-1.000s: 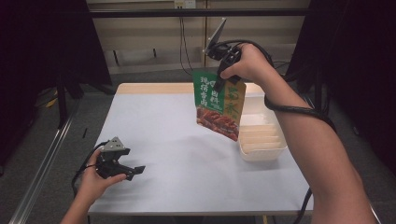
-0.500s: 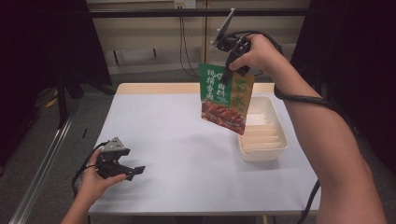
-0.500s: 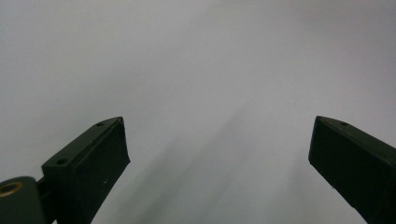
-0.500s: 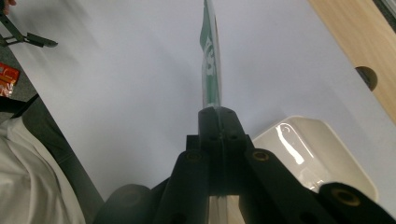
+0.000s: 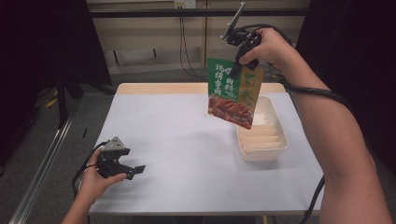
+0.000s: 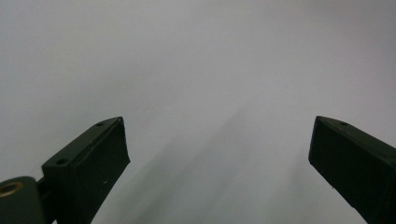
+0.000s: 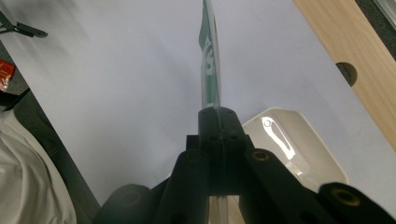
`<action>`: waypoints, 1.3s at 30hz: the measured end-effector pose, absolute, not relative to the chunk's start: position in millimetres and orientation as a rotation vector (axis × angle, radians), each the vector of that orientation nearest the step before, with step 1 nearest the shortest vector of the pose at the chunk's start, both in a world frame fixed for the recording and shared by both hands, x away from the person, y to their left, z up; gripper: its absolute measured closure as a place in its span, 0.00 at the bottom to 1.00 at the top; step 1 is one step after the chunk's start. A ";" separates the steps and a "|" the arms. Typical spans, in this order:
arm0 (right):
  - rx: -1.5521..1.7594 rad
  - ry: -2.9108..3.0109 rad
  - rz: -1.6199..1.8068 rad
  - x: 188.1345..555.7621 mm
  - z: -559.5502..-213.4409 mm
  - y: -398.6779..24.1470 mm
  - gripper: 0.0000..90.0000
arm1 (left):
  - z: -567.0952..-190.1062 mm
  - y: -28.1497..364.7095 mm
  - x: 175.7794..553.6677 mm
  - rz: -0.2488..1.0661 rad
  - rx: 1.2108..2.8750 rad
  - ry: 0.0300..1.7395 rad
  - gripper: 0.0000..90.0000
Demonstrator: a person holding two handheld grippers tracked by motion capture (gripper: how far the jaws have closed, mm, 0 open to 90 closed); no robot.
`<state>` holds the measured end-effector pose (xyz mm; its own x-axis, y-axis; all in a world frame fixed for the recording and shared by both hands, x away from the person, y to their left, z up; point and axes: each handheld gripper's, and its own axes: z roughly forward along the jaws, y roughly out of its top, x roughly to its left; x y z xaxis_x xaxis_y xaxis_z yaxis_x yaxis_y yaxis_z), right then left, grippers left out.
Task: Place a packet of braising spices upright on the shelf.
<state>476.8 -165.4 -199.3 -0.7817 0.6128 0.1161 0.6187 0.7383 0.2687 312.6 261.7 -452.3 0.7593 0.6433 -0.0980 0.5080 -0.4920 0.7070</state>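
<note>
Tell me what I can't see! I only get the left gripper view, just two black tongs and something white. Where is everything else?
Observer: That white is the table. Your left tongs rest near its front left corner, wide open with nothing between them.
Operator: What is the other hand doing?
Observer: The right tongs are shut on the top edge of a green snack bag and hold it in the air.
Operator: Is anything under the bag?
Observer: A white tray sits on the right side of the table. The bag hangs over its near-left rim.
</note>
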 end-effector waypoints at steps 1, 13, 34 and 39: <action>-1.037 -2.912 -0.447 477.9 -197.2 -167.7 1.00 | -451.9 262.1 312.7 0.223 2.202 0.854 0.05; -1.071 -2.910 -0.481 484.1 -195.1 -201.1 1.00 | -452.3 259.6 312.9 0.242 2.212 0.856 0.05; -1.104 -2.927 -0.450 496.8 -209.2 -233.9 1.00 | -450.0 259.4 314.4 0.235 2.186 0.866 0.05; -1.103 -2.941 -0.449 497.6 -208.9 -237.2 1.00 | -449.3 260.1 314.3 0.235 2.180 0.870 0.05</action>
<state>497.6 -237.2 -208.9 -0.7577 0.6489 0.0693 0.6400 0.7182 0.2731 314.3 260.1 -449.3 0.7505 0.6528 -0.1027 0.5121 -0.4763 0.7148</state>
